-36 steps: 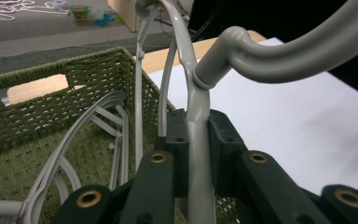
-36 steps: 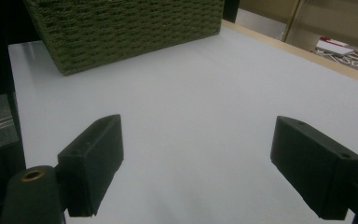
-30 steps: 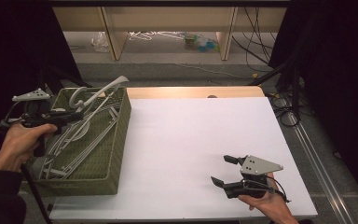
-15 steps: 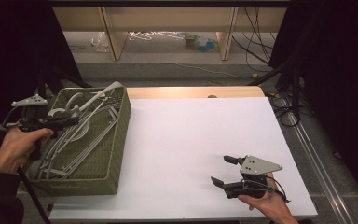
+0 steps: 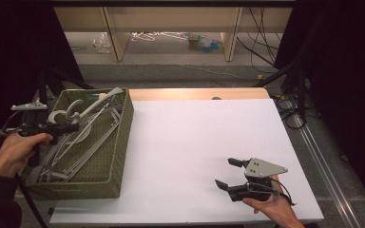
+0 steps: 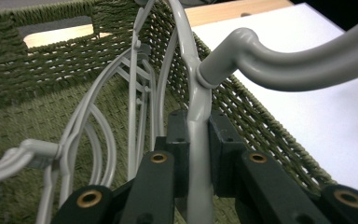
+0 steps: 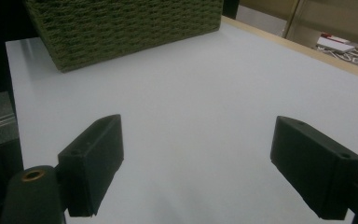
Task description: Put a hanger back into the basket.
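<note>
Left claw grips grey hanger, its long axis slanting up toward the basket's far corner.

Black fingers with brass-ringed screw holes, grey three-cornered top plates, trailing black cables, dark sleeves

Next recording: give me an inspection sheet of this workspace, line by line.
Surface: white table, bare around the basket.
Job's things: grey hanger clamped at its neck; green woven basket at the table's left holds more grey hangers.
Clutter: nothing seen on the table.
Grippers: left gripper shut on the hanger over the basket; right gripper open, low over the table.
Cables: black cables beside the table's right edge.
Surroundings: wooden shelving, litter on the floor.
</note>
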{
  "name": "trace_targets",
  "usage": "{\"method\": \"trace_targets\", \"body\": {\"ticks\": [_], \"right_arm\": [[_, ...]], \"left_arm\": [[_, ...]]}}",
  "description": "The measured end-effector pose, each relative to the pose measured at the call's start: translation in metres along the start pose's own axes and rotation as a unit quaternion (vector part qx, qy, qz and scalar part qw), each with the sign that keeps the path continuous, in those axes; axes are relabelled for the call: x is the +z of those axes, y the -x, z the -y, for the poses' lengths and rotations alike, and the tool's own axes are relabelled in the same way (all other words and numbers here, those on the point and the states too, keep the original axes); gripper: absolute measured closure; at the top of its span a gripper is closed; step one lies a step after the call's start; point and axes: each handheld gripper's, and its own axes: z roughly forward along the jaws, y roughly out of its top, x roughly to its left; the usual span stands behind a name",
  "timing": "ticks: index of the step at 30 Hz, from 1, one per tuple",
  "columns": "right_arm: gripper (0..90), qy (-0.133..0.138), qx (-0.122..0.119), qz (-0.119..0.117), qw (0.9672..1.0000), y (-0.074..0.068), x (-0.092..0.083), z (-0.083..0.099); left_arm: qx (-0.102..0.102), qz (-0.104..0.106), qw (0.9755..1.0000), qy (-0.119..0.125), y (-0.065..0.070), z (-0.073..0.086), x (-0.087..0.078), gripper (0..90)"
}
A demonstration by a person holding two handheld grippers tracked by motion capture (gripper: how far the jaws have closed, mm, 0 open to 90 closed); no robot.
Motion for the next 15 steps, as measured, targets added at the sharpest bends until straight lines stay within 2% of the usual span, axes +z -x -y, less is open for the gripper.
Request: {"method": "trace_targets", "body": {"ticks": [4,8,9,10,12,13,14,15], "right_arm": [[18.1,0.006,0.002,0.003,1.0000,-0.001,0.001,0.000],[18.1,0.004,-0.001,0.003,1.0000,0.000,0.001,0.000],[18.1,-0.006,-0.001,0.003,1.0000,0.000,-0.001,0.000],[18.1,0.002,0.000,0.002,1.0000,0.000,0.001,0.000],[18.1,-0.001,-0.002,0.002,1.0000,0.000,0.000,0.000],[18.1,-0.001,-0.002,0.002,1.0000,0.000,0.000,0.000],[18.1,0.006,-0.001,0.005,1.0000,0.000,0.001,0.000],[18.1,0.000,-0.001,0.002,1.0000,0.000,0.000,0.000]], "left_arm": [[-0.003,0.007,0.9999,-0.013,0.006,0.000,0.004,80.6],[-0.001,0.015,0.9998,-0.013,0.006,0.002,0.007,80.8],[-0.003,0.012,0.9999,-0.010,0.006,0.002,0.009,80.7],[-0.010,0.011,0.9998,-0.013,0.005,0.002,0.010,80.5],[-0.017,-0.004,0.9995,-0.027,0.002,0.003,0.013,79.4],[-0.007,-0.006,0.9993,-0.037,-0.001,0.003,0.013,79.0],[-0.014,-0.010,0.9992,-0.035,-0.001,0.004,0.015,78.8],[-0.016,-0.016,0.9989,-0.041,-0.002,0.006,0.015,78.5]]}}
